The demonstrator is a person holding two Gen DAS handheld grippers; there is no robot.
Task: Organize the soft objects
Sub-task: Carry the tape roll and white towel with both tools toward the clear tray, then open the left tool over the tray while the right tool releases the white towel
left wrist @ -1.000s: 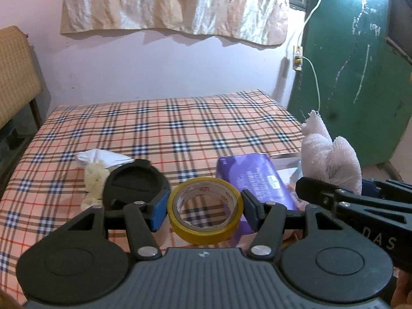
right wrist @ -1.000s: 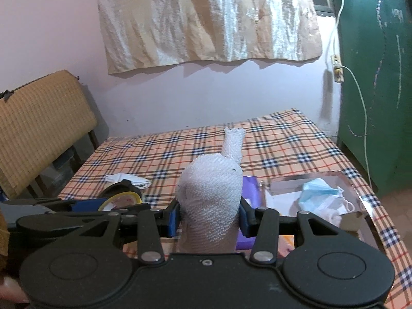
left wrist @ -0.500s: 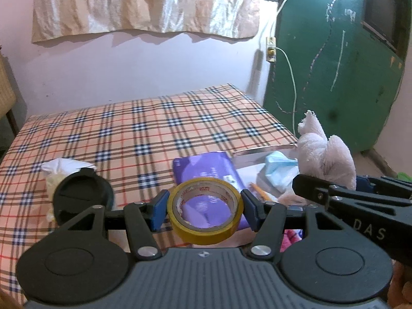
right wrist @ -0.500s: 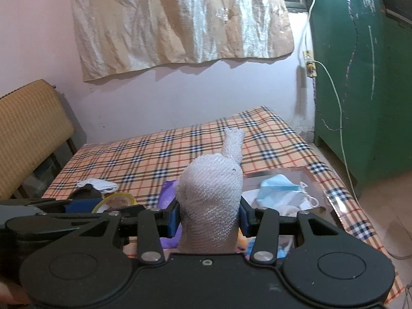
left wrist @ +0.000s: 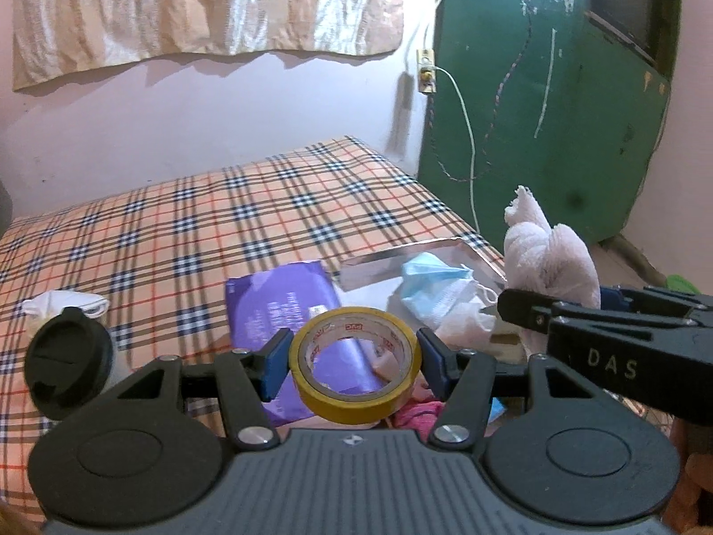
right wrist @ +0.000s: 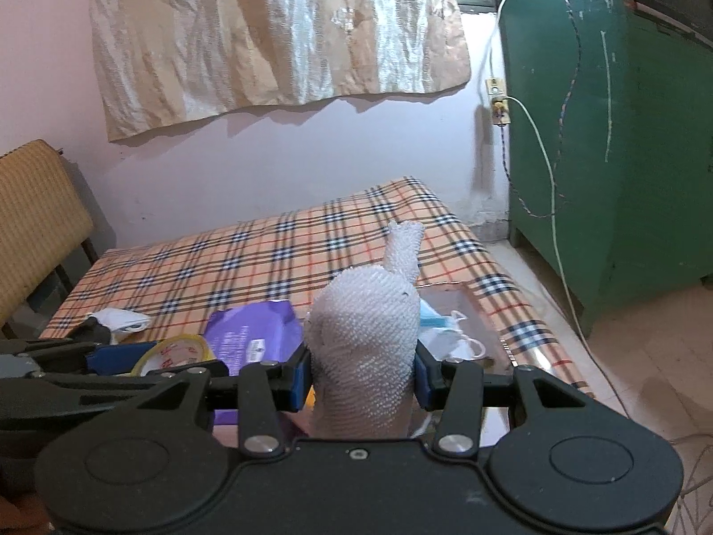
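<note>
I held both grippers pitched downward over the plaid bed (left wrist: 187, 227). My left gripper (left wrist: 354, 359) clamped the yellow tape roll (left wrist: 354, 374); beside it, my right gripper (right wrist: 362, 368) clamped the white towel (right wrist: 365, 339), upright between its pads.

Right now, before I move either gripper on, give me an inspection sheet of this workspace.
Surface: plaid-covered bed, with a shiny tray at its right edge.
Job's things: white towel and yellow tape roll, both held; blue face mask in the tray.
Clutter: purple packet, white mask, black lid, something pink under the left gripper.
Grippers: left gripper shut on the tape roll; right gripper shut on the towel.
Cables: white cable hangs from the wall socket to the floor.
Surroundings: green cabinet, wall cloth, woven chair.
</note>
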